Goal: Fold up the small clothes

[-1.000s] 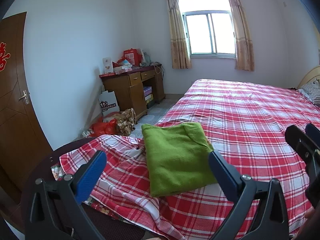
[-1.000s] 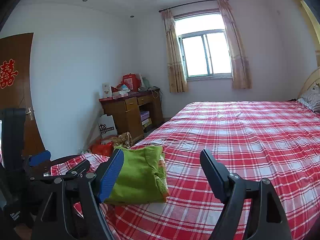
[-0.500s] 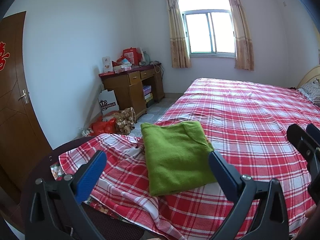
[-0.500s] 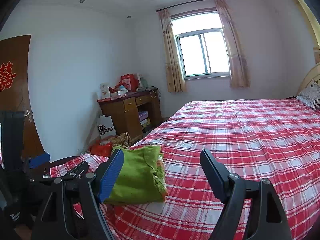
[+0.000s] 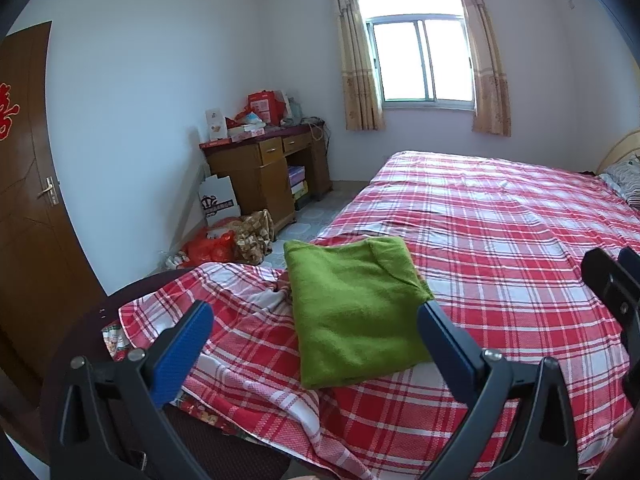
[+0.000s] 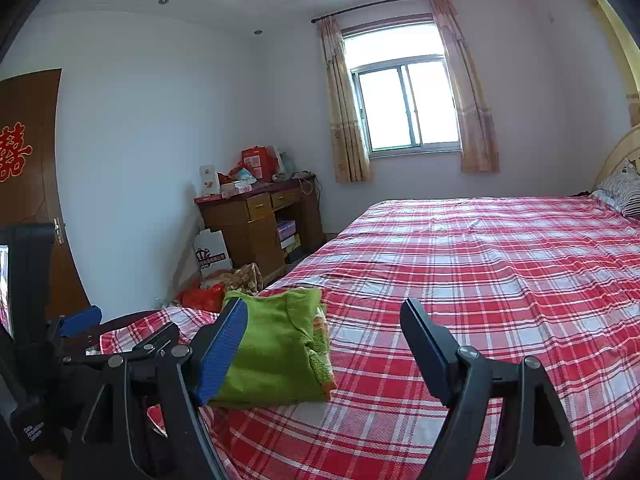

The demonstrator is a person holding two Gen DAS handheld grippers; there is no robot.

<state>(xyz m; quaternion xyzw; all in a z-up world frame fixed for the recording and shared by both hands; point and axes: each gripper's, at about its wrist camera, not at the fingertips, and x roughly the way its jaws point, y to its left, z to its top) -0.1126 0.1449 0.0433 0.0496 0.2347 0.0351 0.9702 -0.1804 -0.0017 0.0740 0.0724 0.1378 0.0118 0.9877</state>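
A bedroom with white walls, a window [image 5: 420, 60] and a big bed [image 5: 500, 232] under a red checked sheet. A folded green top [image 5: 352, 316] lies flat near the bed's near corner. Its long side runs away from the camera, with the neck end toward the window. The left gripper [image 5: 316, 340] and right gripper [image 6: 324, 344] both hang above the bed, fingers wide apart, holding nothing and not touching the top.
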